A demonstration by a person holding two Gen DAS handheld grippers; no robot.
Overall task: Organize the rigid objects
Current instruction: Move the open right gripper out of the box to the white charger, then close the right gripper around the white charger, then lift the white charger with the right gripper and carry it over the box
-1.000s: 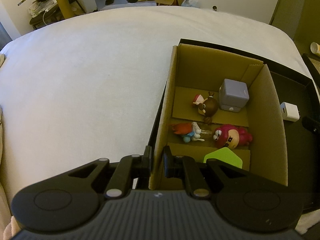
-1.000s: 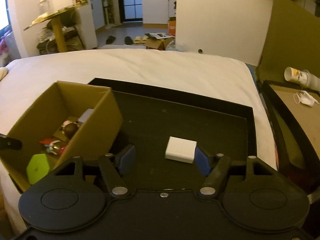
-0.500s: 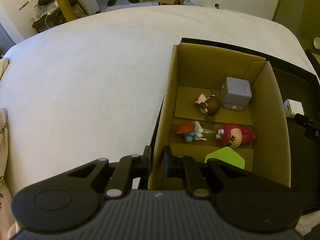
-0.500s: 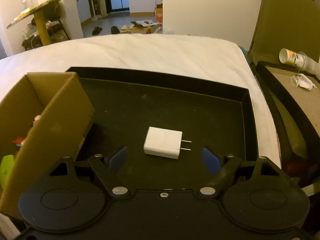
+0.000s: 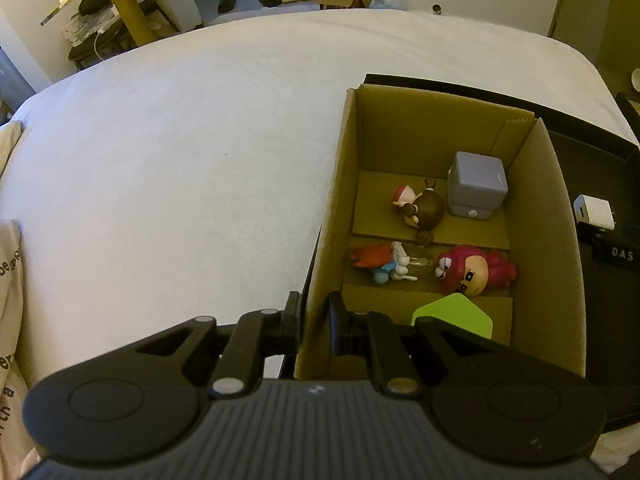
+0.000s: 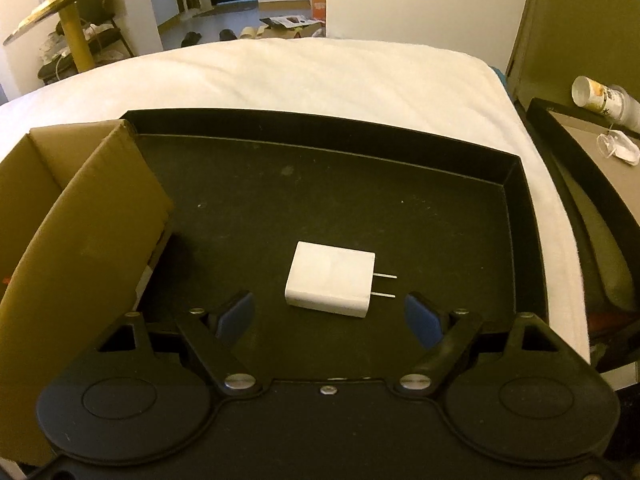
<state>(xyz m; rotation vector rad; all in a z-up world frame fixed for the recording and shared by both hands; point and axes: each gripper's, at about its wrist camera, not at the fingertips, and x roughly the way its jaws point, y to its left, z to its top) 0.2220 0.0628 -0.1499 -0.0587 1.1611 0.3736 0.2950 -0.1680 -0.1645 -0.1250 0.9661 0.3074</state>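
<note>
A white plug charger (image 6: 330, 280) lies flat on the black tray (image 6: 320, 184), prongs pointing right. My right gripper (image 6: 330, 316) hangs open just short of it, one blue pad on each side, neither touching. My left gripper (image 5: 316, 320) is shut on the near left wall of the cardboard box (image 5: 552, 240), which stands on the tray's left end. In the box lie a grey cube (image 5: 476, 184), a brown-haired figurine (image 5: 424, 210), an orange-haired figurine (image 5: 380, 264), a pink figurine (image 5: 472, 272) and a green piece (image 5: 452, 314). The left wrist view shows the charger (image 5: 594, 212) beyond the box's right wall.
Tray and box rest on a white bed (image 5: 180, 160). To the right stands another dark tray with a tipped paper cup (image 6: 600, 96) and a crumpled white scrap. A gold side table (image 6: 72, 12) and shoes on the floor lie beyond the bed.
My right gripper has come down and closer to the charger, and its jaws have spread wider. The left gripper has kept its hold on the box wall without moving.
</note>
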